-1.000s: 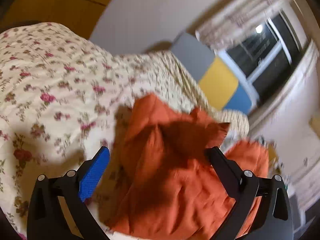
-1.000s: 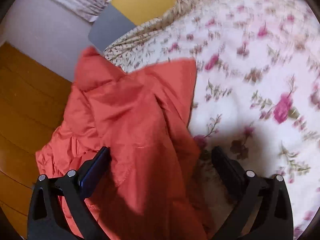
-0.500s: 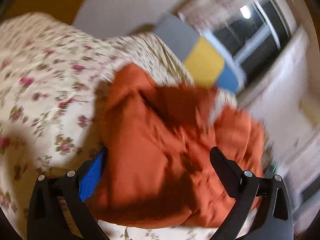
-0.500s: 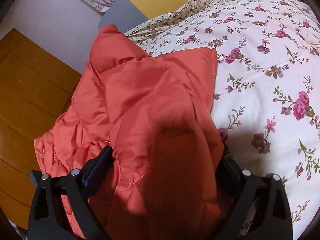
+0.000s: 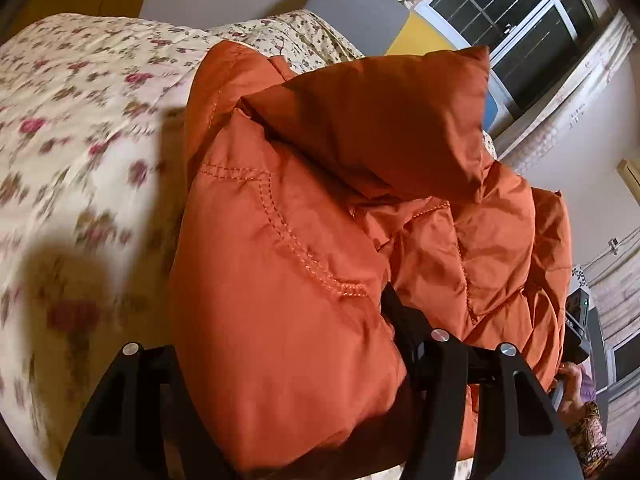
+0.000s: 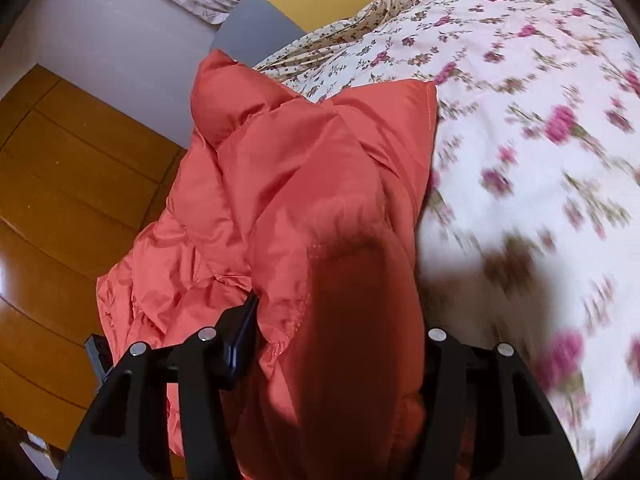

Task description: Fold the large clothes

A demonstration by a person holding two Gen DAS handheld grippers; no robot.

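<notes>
1. Left gripper point(image 5: 280, 344): jaws closing, with a thick puffed fold of the orange quilted jacket point(image 5: 344, 208) between them. The right finger presses into the fabric; the left finger is hidden behind the bulge. Judged a grip forming, contact on at least one side.
2. Location of the garment: bunched on the floral quilt point(image 5: 72, 128) at the bed's edge, part of it hanging toward the wooden floor point(image 6: 60, 184).
3. Governing relation: the jacket runs straight ahead from both sets of fingers, its long axis leading away toward the grey-and-yellow headboard point(image 6: 280, 8). Both hands stand at its near end, neither clearly nearer.
4. Right gripper point(image 6: 336, 344): jaws closing, jacket point(image 6: 304, 168) filling the gap. The left finger touches fabric; the right finger is masked by cloth and shadow.
5. Pose: both grippers are angled downward over the near hem, side by side.
</notes>
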